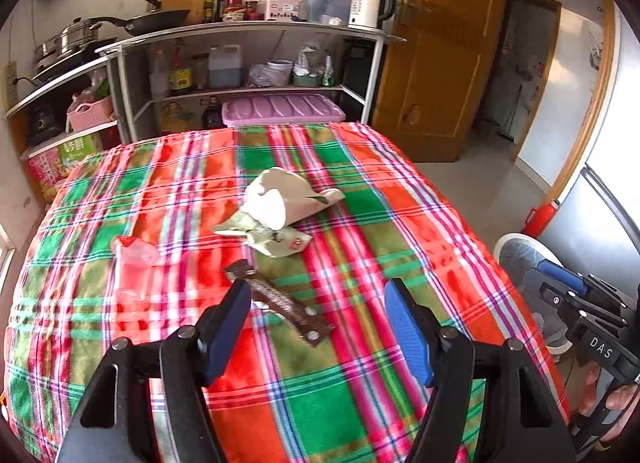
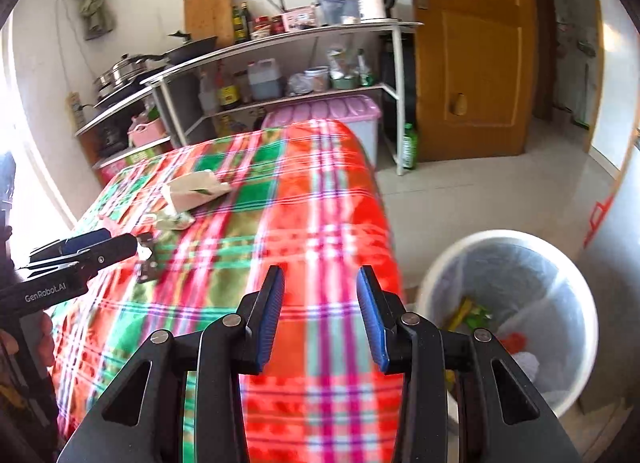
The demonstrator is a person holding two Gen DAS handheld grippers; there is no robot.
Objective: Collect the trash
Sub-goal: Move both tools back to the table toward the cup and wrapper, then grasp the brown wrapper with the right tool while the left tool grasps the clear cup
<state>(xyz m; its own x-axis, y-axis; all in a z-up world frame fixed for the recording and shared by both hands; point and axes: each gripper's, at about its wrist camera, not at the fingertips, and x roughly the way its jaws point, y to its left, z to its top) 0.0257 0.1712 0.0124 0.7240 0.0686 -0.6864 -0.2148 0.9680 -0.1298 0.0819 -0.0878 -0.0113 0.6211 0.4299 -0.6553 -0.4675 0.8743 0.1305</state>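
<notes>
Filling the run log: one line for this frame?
left gripper: open, over brown wrapper | right gripper: open, empty | bin: beside table

Tablecloth (image 1: 360,403) red-green-pink plaid; wrapper (image 1: 280,299) brown; bin (image 2: 576,275) white; gripper pads (image 1: 408,335) blue.

Left tongs (image 1: 318,327) tilted downward, jaws apart, nothing between the pads; right tongs (image 2: 320,313) likewise angled down, jaws parted and empty; bare fingers (image 1: 618,403) wrapped round right handle.

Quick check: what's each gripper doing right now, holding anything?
Left gripper: open, holding nothing, above the brown wrapper.
Right gripper: open, empty, over the table edge beside the trash bin.
</notes>
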